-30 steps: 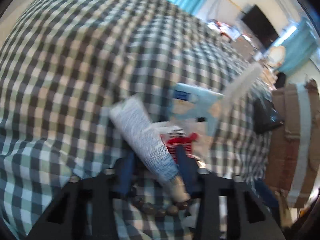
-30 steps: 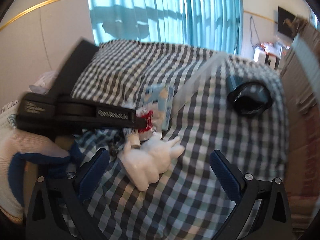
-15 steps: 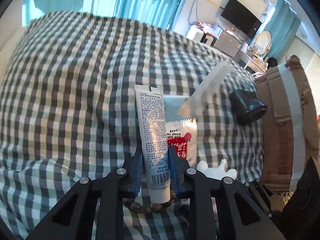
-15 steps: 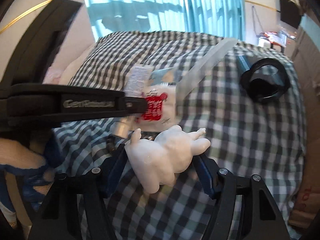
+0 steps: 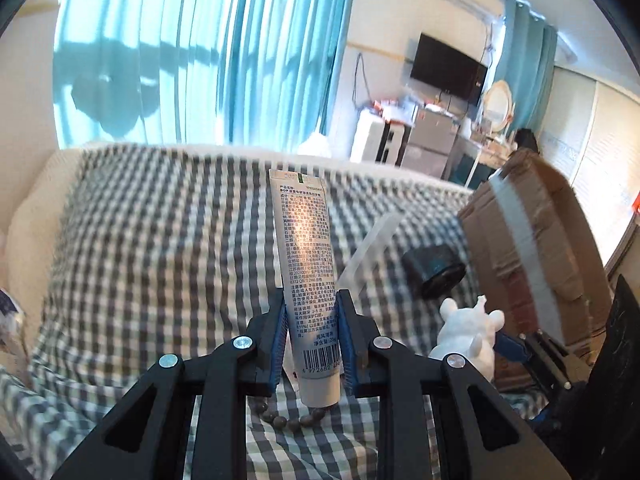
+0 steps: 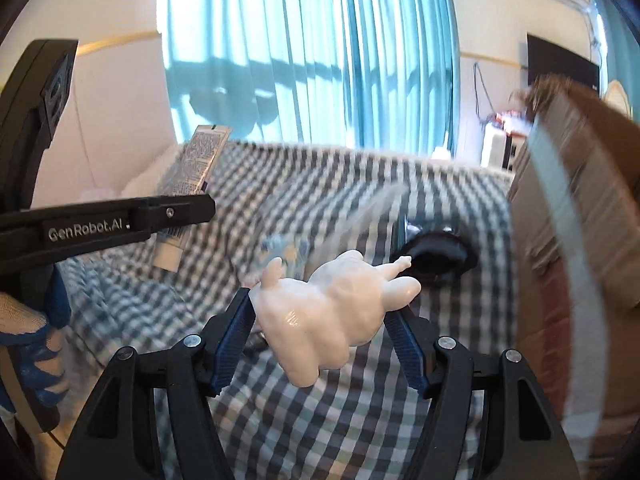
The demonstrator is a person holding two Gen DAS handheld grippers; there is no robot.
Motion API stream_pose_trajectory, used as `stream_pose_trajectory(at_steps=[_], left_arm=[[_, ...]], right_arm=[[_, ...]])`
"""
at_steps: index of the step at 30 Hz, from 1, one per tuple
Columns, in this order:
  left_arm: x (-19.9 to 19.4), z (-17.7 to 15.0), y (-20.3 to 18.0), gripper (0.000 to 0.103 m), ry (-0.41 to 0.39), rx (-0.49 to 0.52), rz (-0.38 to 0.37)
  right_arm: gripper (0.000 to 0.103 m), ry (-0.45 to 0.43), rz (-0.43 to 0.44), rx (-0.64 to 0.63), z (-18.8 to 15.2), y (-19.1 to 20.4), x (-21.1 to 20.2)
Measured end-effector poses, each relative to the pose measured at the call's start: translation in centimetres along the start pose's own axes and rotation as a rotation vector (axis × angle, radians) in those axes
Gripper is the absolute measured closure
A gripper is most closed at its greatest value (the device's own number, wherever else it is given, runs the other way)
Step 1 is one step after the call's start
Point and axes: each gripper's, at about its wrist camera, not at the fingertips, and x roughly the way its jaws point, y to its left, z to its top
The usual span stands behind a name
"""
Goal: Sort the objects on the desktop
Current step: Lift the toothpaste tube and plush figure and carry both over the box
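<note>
My left gripper [image 5: 311, 312] is shut on a white printed tube [image 5: 306, 248], cap end toward the camera, held above the checked cloth [image 5: 160, 248]. My right gripper [image 6: 320, 320] is shut on a white glossy animal figurine [image 6: 328, 304], lifted off the cloth. The figurine also shows in the left wrist view [image 5: 468, 336], and the tube in the right wrist view [image 6: 196, 164]. A dark bead bracelet [image 5: 288, 420] lies under the left gripper. A clear plastic strip [image 5: 370, 252] and a black round object [image 5: 434, 266] lie further back.
A brown cardboard box [image 5: 532, 248] with tape stands at the right edge of the cloth [image 6: 360, 400]. A light blue packet [image 6: 286, 252] lies blurred behind the figurine. Curtains, a TV and furniture are behind the table.
Both grippers have risen from the cloth and tilted up, carrying the tube and the figurine. The right gripper closed on the figurine during this second. The red-and-white packet has left the left view.
</note>
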Motion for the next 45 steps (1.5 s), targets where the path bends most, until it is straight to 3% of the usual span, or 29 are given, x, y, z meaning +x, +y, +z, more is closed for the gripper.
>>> stream_pose_trajectory(at_steps=[7, 21, 28, 34, 41, 45], left_arm=[[-4.7, 2.2, -2.8, 0.079, -0.148, 0.043, -0.007], [-15.6, 3.6, -5.9, 0.079, -0.394, 0.070, 0.092], [-18.0, 3.3, -7.4, 0.079, -0.446, 0.075, 0.113], [-18.3, 3.6, -8.0, 0.079, -0.440, 0.064, 0.063], [-18.8, 4.6, -10.0, 0.079, -0.488, 0.075, 0.080], [-18.5, 5.5, -11.8, 0.079, -0.500, 0.094, 0.056]], right_arm=[[0.037, -0.133, -0.004, -0.041, 2.8, 2.5, -4.8], [0.037, -0.333, -0.024, -0.085, 5.1, 5.0, -14.6], [0.037, -0.393, -0.032, -0.079, 5.7, 4.9, -17.6], [0.037, -0.441, -0.056, -0.080, 6.1, 4.0, -19.7], [0.037, -0.461, -0.114, -0.057, 6.2, 1.5, -21.3], [0.037, -0.458, -0.202, -0.061, 6.4, -0.4, -22.4]])
